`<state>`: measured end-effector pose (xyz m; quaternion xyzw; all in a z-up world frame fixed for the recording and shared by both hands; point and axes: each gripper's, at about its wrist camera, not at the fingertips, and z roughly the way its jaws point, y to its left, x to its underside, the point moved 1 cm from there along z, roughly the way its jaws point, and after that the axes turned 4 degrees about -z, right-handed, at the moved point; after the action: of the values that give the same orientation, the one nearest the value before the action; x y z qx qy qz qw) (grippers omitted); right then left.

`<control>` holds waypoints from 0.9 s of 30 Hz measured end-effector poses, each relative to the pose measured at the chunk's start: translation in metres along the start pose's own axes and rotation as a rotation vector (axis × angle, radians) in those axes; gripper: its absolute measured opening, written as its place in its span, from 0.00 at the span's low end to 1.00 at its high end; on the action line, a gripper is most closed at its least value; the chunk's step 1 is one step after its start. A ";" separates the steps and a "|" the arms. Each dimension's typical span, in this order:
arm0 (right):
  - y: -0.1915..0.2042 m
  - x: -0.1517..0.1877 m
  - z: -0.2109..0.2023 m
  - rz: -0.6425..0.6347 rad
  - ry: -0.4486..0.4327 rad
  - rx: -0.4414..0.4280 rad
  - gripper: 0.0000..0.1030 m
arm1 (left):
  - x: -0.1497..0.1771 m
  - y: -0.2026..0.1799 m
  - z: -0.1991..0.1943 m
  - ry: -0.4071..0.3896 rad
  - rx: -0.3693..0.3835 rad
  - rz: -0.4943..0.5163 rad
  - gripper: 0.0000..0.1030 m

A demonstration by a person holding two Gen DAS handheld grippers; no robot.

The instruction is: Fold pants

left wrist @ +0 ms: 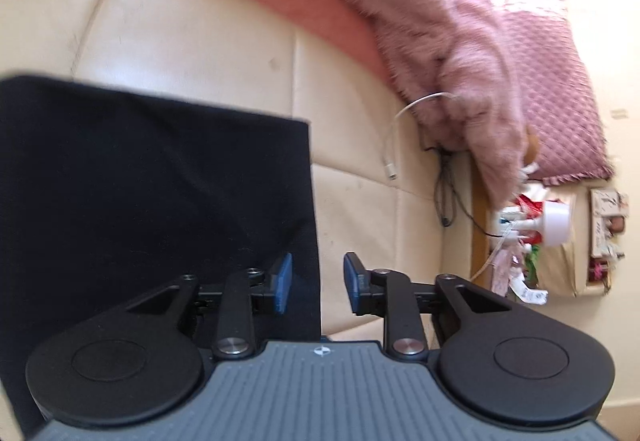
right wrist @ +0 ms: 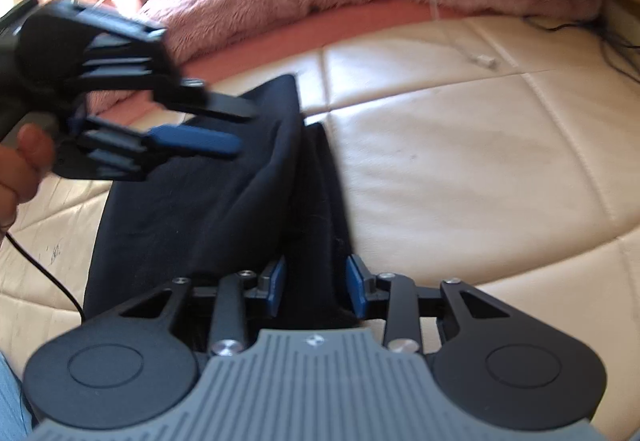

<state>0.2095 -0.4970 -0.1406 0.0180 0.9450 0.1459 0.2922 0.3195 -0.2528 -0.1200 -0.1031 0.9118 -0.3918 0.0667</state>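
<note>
Folding the pants (right wrist: 208,209) on the cream bed (right wrist: 460,169), we have the left tongs (left wrist: 317,283) part open and empty at the cloth's edge; the right tongs (right wrist: 316,289) straddle a dark fold, grip unclear. Next: pinch it and carry it over.

We saw a cream quilted cushion surface (left wrist: 200,25) with a pink fluffy blanket (left wrist: 432,13) heaped along its far edge. A white cable (left wrist: 394,145) trailed from under that blanket, and a white cup (left wrist: 556,223) lay among clutter beyond.
</note>
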 end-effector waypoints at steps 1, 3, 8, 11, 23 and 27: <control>-0.002 0.000 -0.008 0.016 -0.018 0.000 0.30 | 0.001 0.001 -0.011 -0.023 -0.001 0.021 0.32; -0.005 -0.001 -0.023 0.054 -0.050 -0.012 0.30 | 0.004 0.006 -0.035 -0.079 -0.022 0.072 0.32; -0.009 -0.004 -0.038 0.146 -0.086 -0.070 0.30 | 0.014 0.035 -0.083 -0.176 -0.116 0.140 0.32; -0.008 -0.004 -0.031 0.198 -0.070 -0.112 0.31 | 0.020 0.061 -0.099 -0.192 -0.156 0.117 0.32; 0.023 -0.025 -0.046 0.177 -0.101 -0.145 0.03 | 0.034 0.093 -0.107 -0.198 -0.155 0.127 0.29; 0.016 -0.024 -0.046 0.166 -0.084 -0.030 0.03 | 0.036 0.089 -0.100 -0.203 -0.171 0.189 0.26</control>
<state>0.2032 -0.4968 -0.0863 0.0980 0.9249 0.1827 0.3188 0.2526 -0.1320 -0.1181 -0.0613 0.9360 -0.2926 0.1861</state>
